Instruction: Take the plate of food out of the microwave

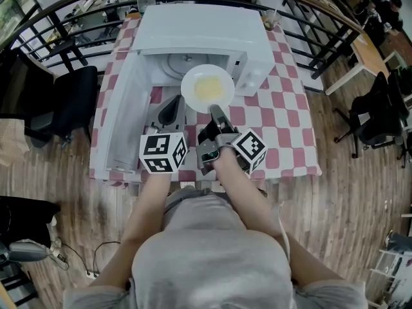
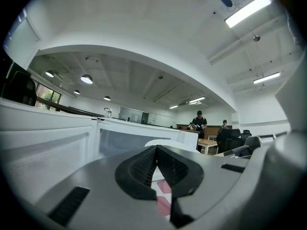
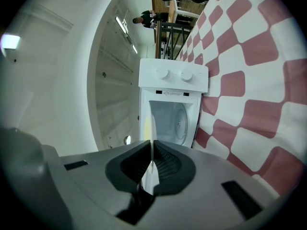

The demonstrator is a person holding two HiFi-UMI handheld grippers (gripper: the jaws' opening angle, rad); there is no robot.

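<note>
Two grippers are seen before the microwave (image 1: pixel 199 34): the right gripper (image 1: pixel 216 111) is clamped on the plate of food (image 1: pixel 207 87) at the cavity mouth, while the left gripper (image 1: pixel 172 109) is closed, empty, beside the swung-open door (image 1: pixel 119 118) over the checked tablecloth (image 1: pixel 283 105).

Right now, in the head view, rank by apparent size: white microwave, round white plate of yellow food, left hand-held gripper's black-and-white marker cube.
Largest: microwave.
Then plate and left marker cube look alike; the cube is nearer, so unranked.

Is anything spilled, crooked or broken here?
Nothing stands out. The right tool pinches the plate by its rim in front of the open microwave, and the yellow food sits in the plate's middle, none spilled.
</note>
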